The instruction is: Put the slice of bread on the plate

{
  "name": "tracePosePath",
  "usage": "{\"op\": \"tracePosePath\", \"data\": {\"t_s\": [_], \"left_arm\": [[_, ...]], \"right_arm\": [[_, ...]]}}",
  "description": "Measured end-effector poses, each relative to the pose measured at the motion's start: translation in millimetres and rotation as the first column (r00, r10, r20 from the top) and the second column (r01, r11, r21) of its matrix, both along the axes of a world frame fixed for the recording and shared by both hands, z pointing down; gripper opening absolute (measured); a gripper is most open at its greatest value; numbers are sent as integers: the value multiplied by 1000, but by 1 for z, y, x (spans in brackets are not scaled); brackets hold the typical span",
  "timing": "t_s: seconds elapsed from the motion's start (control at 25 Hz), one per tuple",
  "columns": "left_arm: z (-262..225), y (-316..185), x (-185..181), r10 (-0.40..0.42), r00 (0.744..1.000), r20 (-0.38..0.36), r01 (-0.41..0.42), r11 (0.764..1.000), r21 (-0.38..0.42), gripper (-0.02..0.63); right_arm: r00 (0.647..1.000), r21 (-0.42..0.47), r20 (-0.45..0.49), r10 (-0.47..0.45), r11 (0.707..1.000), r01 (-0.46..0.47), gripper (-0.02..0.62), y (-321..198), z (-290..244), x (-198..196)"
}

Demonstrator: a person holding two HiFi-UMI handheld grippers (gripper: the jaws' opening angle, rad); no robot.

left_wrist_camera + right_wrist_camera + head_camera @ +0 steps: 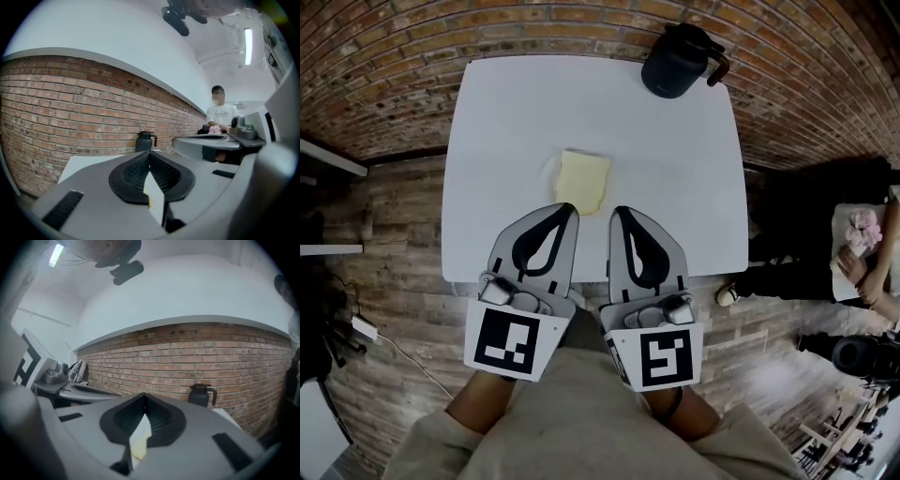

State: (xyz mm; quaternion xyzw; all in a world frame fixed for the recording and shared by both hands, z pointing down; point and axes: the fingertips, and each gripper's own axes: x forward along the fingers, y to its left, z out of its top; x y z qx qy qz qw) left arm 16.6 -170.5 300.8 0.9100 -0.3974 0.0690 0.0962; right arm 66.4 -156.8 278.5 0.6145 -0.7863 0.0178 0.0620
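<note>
A pale yellow slice of bread (582, 181) lies on a white plate (550, 174) that barely stands out from the white table (675, 159). In the head view both grippers hover side by side over the table's near edge, tips pointing at the bread and just short of it. The left gripper (569, 208) is shut with nothing between its jaws, and its own view shows the tips meeting (150, 152). The right gripper (618, 210) is likewise shut and empty (144, 394). A sliver of bread (137, 446) shows below its closed jaws.
A black thermos jug (680, 58) stands at the table's far right corner, also seen ahead of both grippers (145, 140) (201, 394). A brick wall runs behind the table. A seated person (862, 258) is off to the right, beyond the table.
</note>
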Motion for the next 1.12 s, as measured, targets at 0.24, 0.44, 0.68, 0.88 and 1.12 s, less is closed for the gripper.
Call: {"op": "tracePosePath", "data": {"t_s": [0.24, 0.44, 0.68, 0.88, 1.12], "left_arm": [[-6, 12, 4, 6, 1000, 4, -6, 1000, 13, 11], [-18, 20, 0, -15, 1000, 14, 14, 999, 36, 11], [-33, 29, -8, -38, 999, 12, 37, 998, 56, 11], [-38, 35, -12, -47, 999, 7, 46, 997, 60, 11], [-42, 39, -13, -51, 999, -14, 52, 997, 51, 11]], "right_arm": [[1000, 9, -3, 0, 1000, 0, 8, 12, -3, 0], [1000, 19, -10, -1, 1000, 1, 8, 17, -4, 3], [1000, 23, -10, -10, 1000, 10, 6, 23, -12, -2], [1000, 1, 16, -19, 1000, 19, 6, 32, -10, -5], [999, -27, 47, -18, 999, 19, 6, 39, -7, -4]]}}
